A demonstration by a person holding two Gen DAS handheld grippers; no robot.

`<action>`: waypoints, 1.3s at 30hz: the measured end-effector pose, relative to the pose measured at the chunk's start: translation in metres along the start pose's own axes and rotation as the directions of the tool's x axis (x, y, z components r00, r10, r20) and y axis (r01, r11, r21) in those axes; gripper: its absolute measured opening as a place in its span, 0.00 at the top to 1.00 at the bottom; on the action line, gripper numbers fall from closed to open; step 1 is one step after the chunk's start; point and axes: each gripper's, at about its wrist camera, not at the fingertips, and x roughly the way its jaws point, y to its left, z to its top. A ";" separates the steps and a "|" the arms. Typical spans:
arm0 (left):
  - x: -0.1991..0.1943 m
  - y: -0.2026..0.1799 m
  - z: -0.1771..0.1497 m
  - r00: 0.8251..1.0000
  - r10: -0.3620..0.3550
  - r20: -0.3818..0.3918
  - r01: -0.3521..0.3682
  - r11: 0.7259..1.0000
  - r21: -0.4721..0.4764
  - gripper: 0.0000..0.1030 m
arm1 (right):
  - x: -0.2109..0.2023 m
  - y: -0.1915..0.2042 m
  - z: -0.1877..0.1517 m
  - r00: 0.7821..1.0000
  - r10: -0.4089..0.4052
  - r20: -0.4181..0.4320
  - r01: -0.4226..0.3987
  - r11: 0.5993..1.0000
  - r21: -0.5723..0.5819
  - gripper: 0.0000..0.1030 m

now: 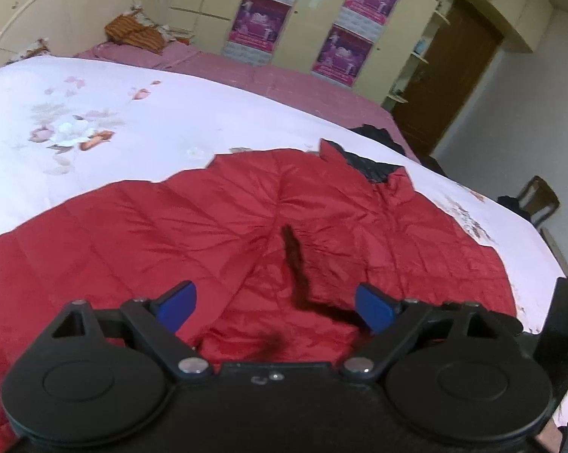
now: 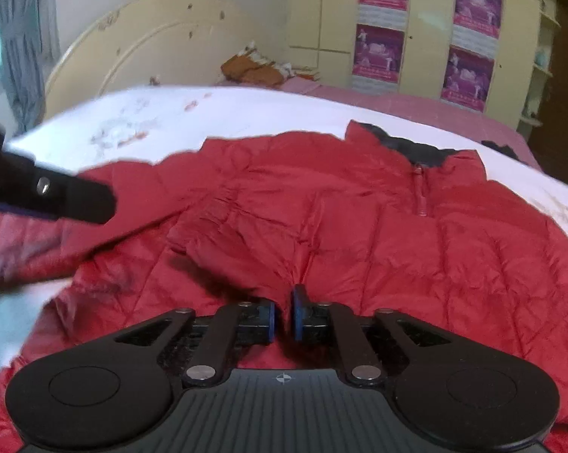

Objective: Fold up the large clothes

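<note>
A red quilted jacket (image 1: 208, 226) lies spread on a white flowered quilt (image 1: 133, 124), its black-lined collar (image 1: 370, 168) toward the far right. My left gripper (image 1: 276, 305) hovers low over the jacket's near part, blue pads wide apart with nothing between them. In the right wrist view the jacket (image 2: 397, 245) fills the middle, front zipper (image 2: 419, 192) up. My right gripper (image 2: 282, 313) has its pads nearly together, with a pleat of red fabric gathered into the narrow gap. A blurred black finger of the left gripper (image 2: 57, 196) reaches in from the left.
The bed has a pink sheet (image 1: 284, 79) beyond the quilt, an orange cloth (image 1: 133, 32) by the cream headboard (image 1: 57, 7), and a dark garment (image 1: 378, 136) at its far edge. A postered wardrobe (image 1: 321, 19), a brown door (image 1: 446, 83) and a chair (image 1: 540, 196) stand behind and right.
</note>
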 end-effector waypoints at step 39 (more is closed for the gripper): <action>0.028 -0.034 -0.001 0.976 0.175 0.132 -0.195 0.968 0.156 0.47 | -0.126 -0.233 -0.054 0.931 -0.364 0.010 0.322 0.837 0.443 0.93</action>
